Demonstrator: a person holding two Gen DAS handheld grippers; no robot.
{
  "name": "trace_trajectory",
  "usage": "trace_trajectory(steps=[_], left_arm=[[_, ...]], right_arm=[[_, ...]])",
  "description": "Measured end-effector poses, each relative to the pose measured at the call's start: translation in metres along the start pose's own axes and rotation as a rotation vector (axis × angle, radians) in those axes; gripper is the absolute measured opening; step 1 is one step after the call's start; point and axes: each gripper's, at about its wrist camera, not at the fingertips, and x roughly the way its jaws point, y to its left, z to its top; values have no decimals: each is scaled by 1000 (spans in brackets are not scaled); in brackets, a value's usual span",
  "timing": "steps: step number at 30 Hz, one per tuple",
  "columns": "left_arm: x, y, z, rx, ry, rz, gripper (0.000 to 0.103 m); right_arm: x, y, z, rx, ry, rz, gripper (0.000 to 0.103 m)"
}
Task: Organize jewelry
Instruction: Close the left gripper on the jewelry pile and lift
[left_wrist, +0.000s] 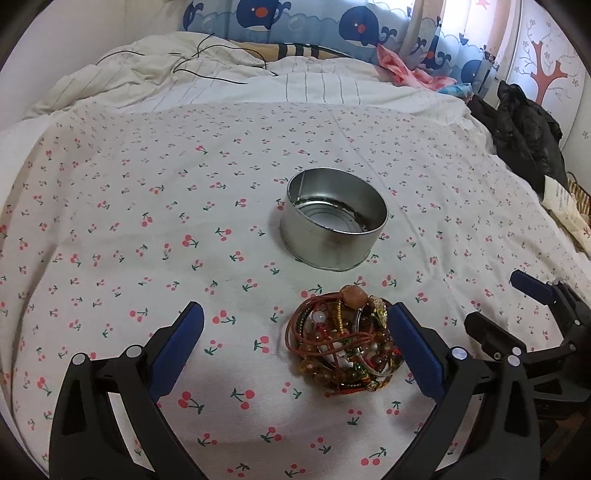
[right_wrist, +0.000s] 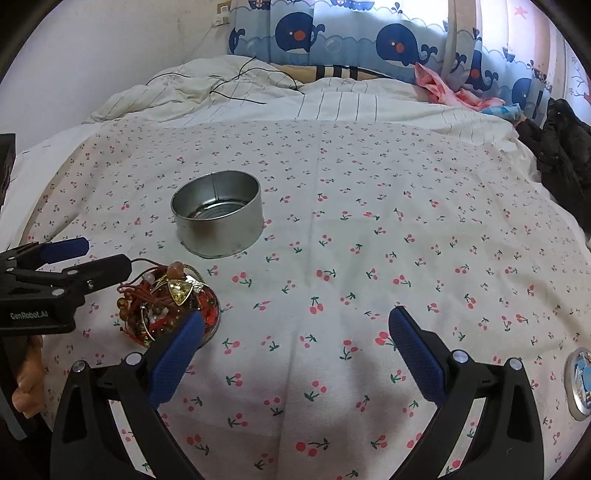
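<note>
Your left gripper (left_wrist: 295, 332) is hovering low over the bed with its blue-padded fingers spread wide and nothing between the pads; the jewelry pile (left_wrist: 343, 338), a tangle of beaded bracelets, red cords and a gold piece heaped on a small round lid, is lying just inside your right-hand finger (left_wrist: 415, 347), so close that you cannot tell from this view whether they are touching. Beyond the pile, the empty metal tin (left_wrist: 332, 221) is standing upright on the cherry-print sheet (left_wrist: 129, 221), near the jewelry but apart from it. Your right gripper (right_wrist: 295, 339) is also standing spread and holding nothing, aimed at bare sheet. Its view is showing you what the left one is not: the pile (right_wrist: 168, 306) from the side, with its triangular yellow pendant (right_wrist: 179, 291) on top, your left-hand finger (right_wrist: 181, 347) crossing in front of the lid's edge, and the other gripper (right_wrist: 85, 254) coming in from the left beside the heap. It is also catching a second round lid (right_wrist: 580, 384) lying near the bed's right edge. The left view alone is showing the right gripper (left_wrist: 517, 302) off to its side. Farther out, a black cable (left_wrist: 207, 62) is trailing over the rumpled duvet beneath the whale-print curtain (left_wrist: 295, 22).
</note>
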Motion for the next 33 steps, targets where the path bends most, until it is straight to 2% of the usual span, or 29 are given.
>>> trace_trajectory(steps=[2, 3, 8, 13, 16, 18, 19, 24, 28, 31, 33], left_arm=[[1, 3, 1, -17, 5, -21, 95], [2, 5, 1, -27, 10, -34, 89], [12, 19, 4, -103, 61, -120, 75], [20, 20, 6, -118, 82, -149, 58], [26, 18, 5, -112, 107, -168, 31], [29, 16, 5, -108, 119, -190, 7], [28, 16, 5, -105, 116, -194, 1], [17, 23, 12, -125, 79, -254, 1], [1, 40, 22, -162, 19, -271, 1], [-8, 51, 28, -175, -22, -244, 1], [-13, 59, 30, -173, -43, -186, 1]], right_arm=[[1, 0, 1, 0, -3, -3, 96], [2, -1, 1, 2, 0, -1, 96], [7, -5, 4, 33, 7, 19, 96], [9, -6, 5, 46, 10, 28, 96], [11, -5, 5, 42, 14, 33, 96], [12, -5, 5, 42, 19, 36, 96], [12, -4, 5, 41, 19, 37, 96], [15, -2, 6, 36, 27, 38, 96], [19, 2, 6, 23, 42, 38, 96], [24, 7, 5, 6, 55, 33, 96], [27, 12, 5, -12, 64, 35, 96]])
